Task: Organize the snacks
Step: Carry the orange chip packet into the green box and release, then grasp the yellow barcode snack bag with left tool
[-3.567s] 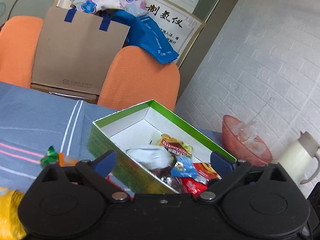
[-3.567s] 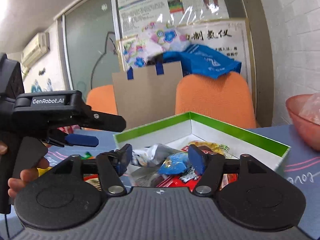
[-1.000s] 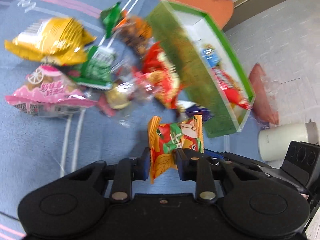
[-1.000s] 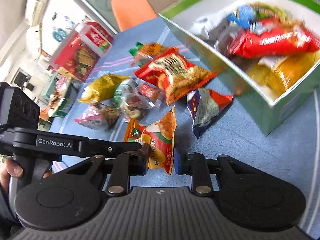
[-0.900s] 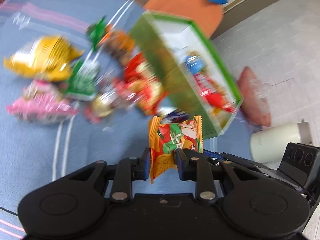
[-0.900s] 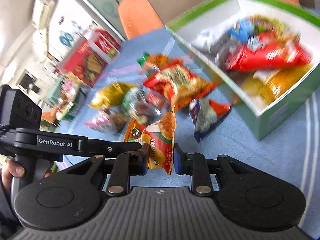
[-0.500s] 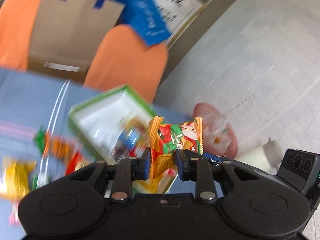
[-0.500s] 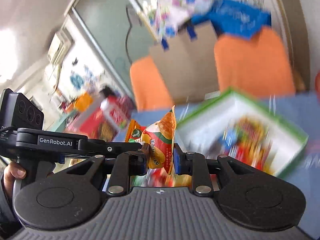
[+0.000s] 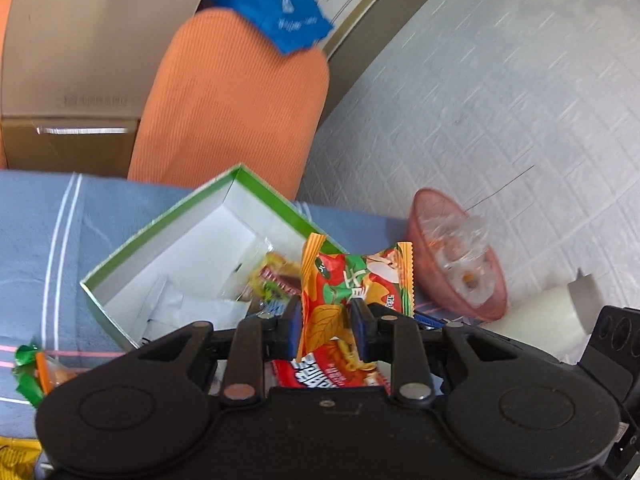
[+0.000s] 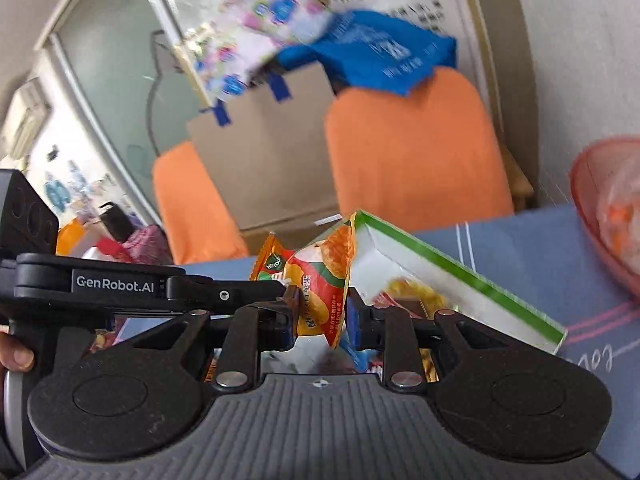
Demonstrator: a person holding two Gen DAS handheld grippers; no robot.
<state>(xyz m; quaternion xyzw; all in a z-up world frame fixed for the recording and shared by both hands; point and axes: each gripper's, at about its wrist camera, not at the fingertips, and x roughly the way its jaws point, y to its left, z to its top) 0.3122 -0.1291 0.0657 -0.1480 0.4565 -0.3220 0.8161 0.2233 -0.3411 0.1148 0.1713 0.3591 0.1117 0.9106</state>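
An orange snack packet (image 9: 356, 276) with red and green print hangs over the near end of the green-rimmed white box (image 9: 160, 232). My left gripper (image 9: 326, 320) is shut on the packet's lower left part. My right gripper (image 10: 320, 312) is shut on the same packet (image 10: 320, 276) from the other side. The left gripper's black arm (image 10: 120, 284) comes in from the left in the right wrist view, a hand just showing at its handle. The box (image 10: 460, 268) holds several snacks, among them a red packet (image 9: 332, 372) right under the held one.
A pink bowl (image 9: 456, 256) and a white jug (image 9: 552, 312) stand right of the box near the brick wall. Orange chairs (image 10: 412, 152) and a cardboard bag (image 10: 264, 152) stand behind the blue-clothed table. Loose sweets (image 9: 28, 372) and a yellow packet (image 9: 16, 456) lie at the left.
Both grippers have lifted the orange packet off the table and carried it from the loose snacks to above the box. Their grip on it is unchanged.
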